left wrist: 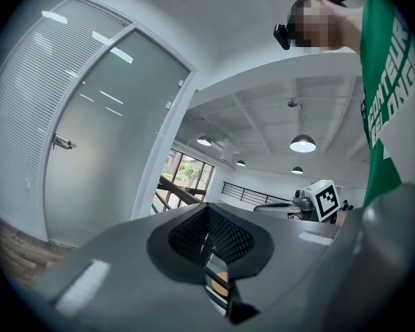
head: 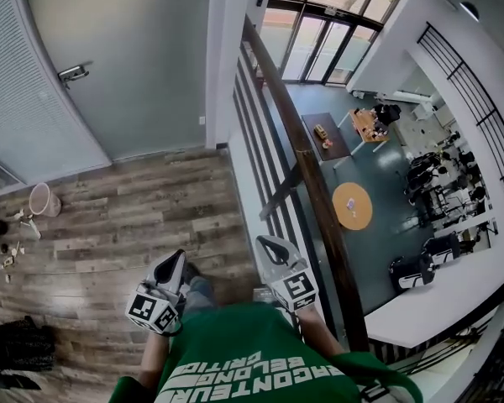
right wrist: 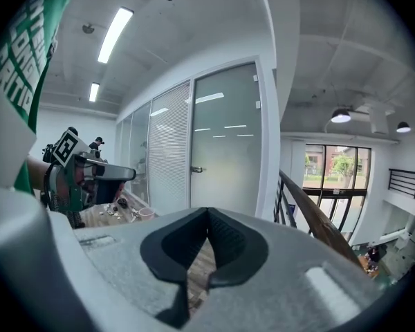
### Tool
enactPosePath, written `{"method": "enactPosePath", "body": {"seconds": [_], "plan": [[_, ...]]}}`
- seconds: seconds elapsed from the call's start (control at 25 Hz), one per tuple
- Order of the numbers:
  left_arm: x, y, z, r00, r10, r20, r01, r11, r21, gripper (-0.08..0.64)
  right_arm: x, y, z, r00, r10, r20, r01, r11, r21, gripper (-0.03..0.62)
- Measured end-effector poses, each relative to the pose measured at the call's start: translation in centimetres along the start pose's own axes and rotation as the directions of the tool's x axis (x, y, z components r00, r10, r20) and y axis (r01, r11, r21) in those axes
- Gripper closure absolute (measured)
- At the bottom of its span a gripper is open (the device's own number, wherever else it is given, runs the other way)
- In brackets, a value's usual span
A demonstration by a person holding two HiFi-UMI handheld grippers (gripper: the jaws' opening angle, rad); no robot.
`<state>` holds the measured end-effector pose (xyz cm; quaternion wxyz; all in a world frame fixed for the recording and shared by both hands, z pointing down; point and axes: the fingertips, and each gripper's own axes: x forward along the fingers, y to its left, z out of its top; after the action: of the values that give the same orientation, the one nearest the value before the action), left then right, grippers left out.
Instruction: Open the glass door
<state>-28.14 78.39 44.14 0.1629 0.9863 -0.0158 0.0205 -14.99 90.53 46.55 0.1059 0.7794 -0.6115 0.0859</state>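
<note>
Head view shows left gripper (head: 177, 260) and right gripper (head: 270, 244) level, fingers (right wrist: 171, 244) clenched empty, facing glass door (head: 134, 57).

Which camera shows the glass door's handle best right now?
The head view: the handle appears largest there, on the shut glass door. Both gripper views show it only small and far off.

- The green shirt (head: 252, 359) has white block print that's upside down in the head view and clipped at the edges: "CONTEUR", "BELONG", then something like "CRITIQ".
- Same print runs sideways in the left gripper view: "CONTEUR", "BELONG", also clipped.
- The left marker cube (head: 154, 309) and right marker cube (head: 296, 290) only show black-and-white square codes, no legible letters.
</note>
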Motion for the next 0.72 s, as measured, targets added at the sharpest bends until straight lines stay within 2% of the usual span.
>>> {"method": "enactPosePath", "body": {"seconds": [0.32,0.56,0.72], "plan": [[3.2,6.3,3.6,1.0,-0.016,-0.015,0.016,1.0,0.009,0.543,7.3,-1.7,2.5,1.0,-0.026,0.004,0.026,0.999,0.027,0.598],[3.3,11.0,5.6,1.0,-0.021,0.006,0.021,1.0,-0.014,0.543,13.9,-0.5,4.4,1.0,0.017,0.005,-0.017,1.0,0.001,0.598],[3.5,13.5,5.7,1.0,-0.012,-0.006,0.012,1.0,-0.027,0.543,16.7,0.1,4.7,0.999,0.033,-0.002,-0.033,0.999,-0.012,0.598]]}}
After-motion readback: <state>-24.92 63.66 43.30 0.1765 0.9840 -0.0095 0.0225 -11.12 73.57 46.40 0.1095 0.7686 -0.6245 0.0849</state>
